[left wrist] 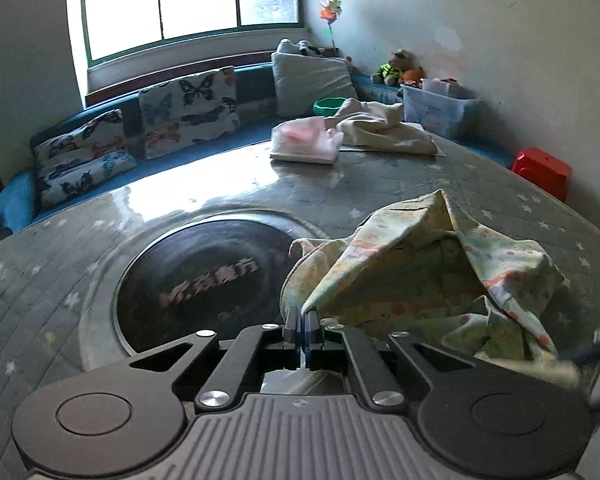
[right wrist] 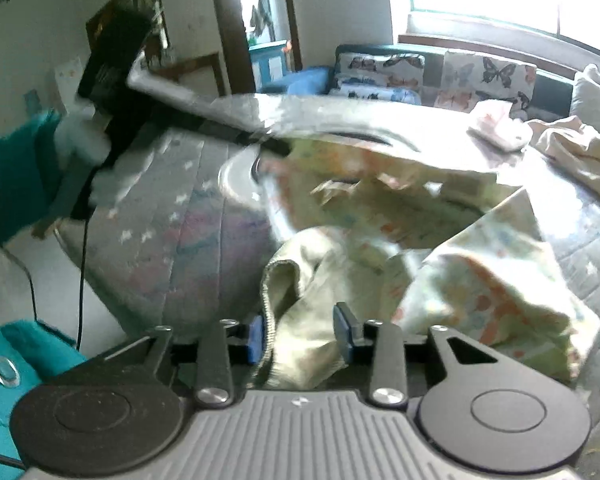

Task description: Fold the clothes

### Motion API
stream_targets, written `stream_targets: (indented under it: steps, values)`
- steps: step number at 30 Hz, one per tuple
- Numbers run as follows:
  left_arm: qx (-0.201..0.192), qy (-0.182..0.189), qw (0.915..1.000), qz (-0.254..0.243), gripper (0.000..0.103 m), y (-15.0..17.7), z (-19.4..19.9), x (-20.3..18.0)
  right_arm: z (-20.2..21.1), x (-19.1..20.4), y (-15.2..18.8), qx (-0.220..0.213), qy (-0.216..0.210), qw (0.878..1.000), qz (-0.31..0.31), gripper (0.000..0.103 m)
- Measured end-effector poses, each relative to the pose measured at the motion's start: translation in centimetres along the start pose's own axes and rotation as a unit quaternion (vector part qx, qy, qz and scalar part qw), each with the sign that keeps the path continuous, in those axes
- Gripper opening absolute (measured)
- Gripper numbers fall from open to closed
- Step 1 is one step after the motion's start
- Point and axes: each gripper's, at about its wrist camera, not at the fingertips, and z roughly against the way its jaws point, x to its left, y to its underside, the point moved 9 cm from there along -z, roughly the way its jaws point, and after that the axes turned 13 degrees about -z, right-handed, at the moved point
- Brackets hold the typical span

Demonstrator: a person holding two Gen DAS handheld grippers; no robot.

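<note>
Pastel-printed garment (left wrist: 432, 276) is lying crumpled at the lower right of the left wrist frame, on a grey star-patterned table cover (left wrist: 40, 280). Left gripper (left wrist: 301, 320) is pinching an edge of that cloth, jaws pressed together. Right gripper (right wrist: 302, 332) is standing with jaws partly spread; a ribbed cuff of the garment (right wrist: 300, 280) is hanging between the pads, which are not pressing on it. Pink folded stack (left wrist: 304, 140) and cream cloth (left wrist: 384, 128) are sitting at upper centre.

Each wrist camera looks down along its own fingers, close over the round table (left wrist: 220, 200). Both views share the printed garment (left wrist: 440, 280), butterfly cushions (right wrist: 488, 76) and window (left wrist: 188, 0).
</note>
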Motion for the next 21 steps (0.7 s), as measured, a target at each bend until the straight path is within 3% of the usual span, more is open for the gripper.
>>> stream_targets:
  steps: [8, 12, 21]
  values:
    - [0.020, -0.006, 0.9993, 0.032, 0.002, 4.0, 2.0, 1.8, 0.1, -3.6, -4.8, -0.043, 0.020, 0.998, -0.030, 0.040]
    - [0.037, -0.017, 0.9982, 0.045, 0.002, 6.0, 2.5, 2.8, -0.7, -5.4, -7.0, -0.049, 0.009, 0.997, -0.063, 0.041]
    - [0.074, -0.019, 0.9949, 0.066, 0.002, 9.5, 2.7, 4.3, -3.9, -9.7, -10.0, -0.058, 0.071, 0.993, -0.072, 0.044]
